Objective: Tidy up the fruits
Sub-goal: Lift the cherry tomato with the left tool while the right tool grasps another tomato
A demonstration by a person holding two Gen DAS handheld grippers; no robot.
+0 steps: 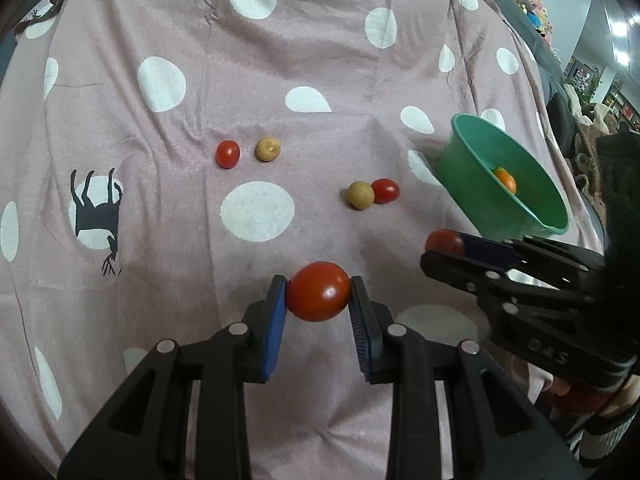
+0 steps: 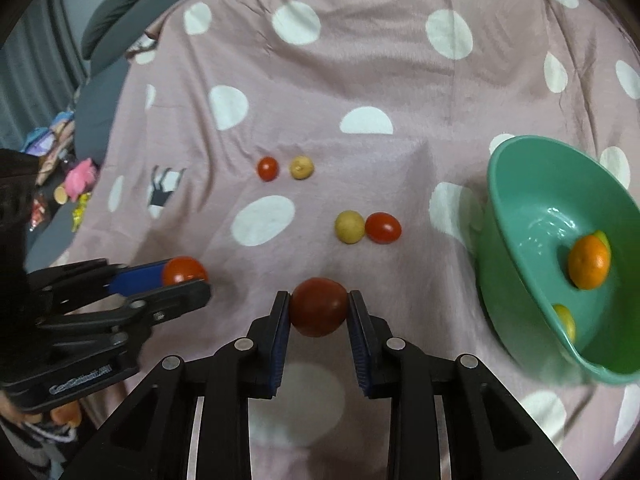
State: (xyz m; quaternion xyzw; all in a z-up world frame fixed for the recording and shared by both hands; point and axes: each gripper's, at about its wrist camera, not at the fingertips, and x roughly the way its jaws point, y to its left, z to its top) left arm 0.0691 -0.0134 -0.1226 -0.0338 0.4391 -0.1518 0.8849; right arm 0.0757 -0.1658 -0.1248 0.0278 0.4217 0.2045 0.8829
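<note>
each gripper, left gripper (image 1: 319, 296) and right gripper (image 2: 319, 306), pinched a smooth round tomato; the glossy green bowl (image 2: 520, 216) held an orange (image 2: 589, 262).

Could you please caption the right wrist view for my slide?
Right gripper shut on a round red tomato, beside a tilted green plastic bowl holding an orange citrus fruit.

each view looks forward and steeply down along its own gripper's fingers, close above the cloth (image 1: 192, 60). both share the loose fruit ahead and the bowl (image 2: 516, 240), off to the right. the left view catches the right gripper (image 1: 444, 248) at its right edge; the right view catches the left gripper (image 2: 186, 278) at its left edge
</note>
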